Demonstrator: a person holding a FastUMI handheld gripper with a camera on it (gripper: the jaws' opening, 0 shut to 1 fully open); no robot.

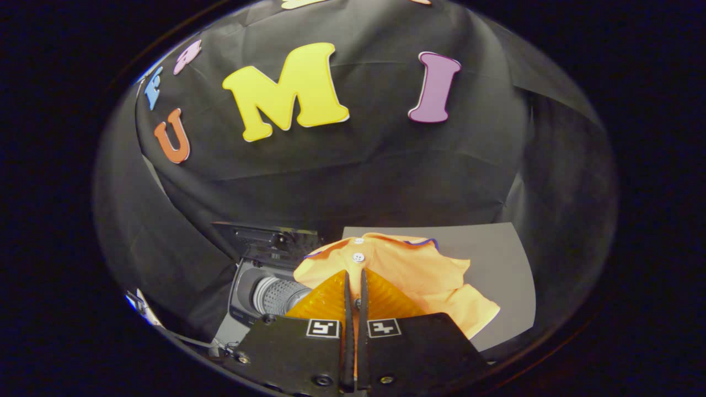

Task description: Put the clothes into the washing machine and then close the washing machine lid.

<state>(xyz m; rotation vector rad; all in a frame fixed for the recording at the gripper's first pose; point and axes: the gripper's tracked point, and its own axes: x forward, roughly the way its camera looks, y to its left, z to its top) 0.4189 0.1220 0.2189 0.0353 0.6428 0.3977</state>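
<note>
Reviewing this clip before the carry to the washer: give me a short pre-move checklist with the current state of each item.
1. Gripper fingers pinched on the orange shirt: ok, nearly closed with cloth between them.
2. Shirt lifted off the grey table: cannot tell; it hangs draped just beyond the fingers.
3. Washing machine lid raised: ok, it stands open behind the opening.
4. Drum accessible: ok, the perforated drum shows beside the fingers.
5. Drum free of other laundry: cannot tell.
</note>
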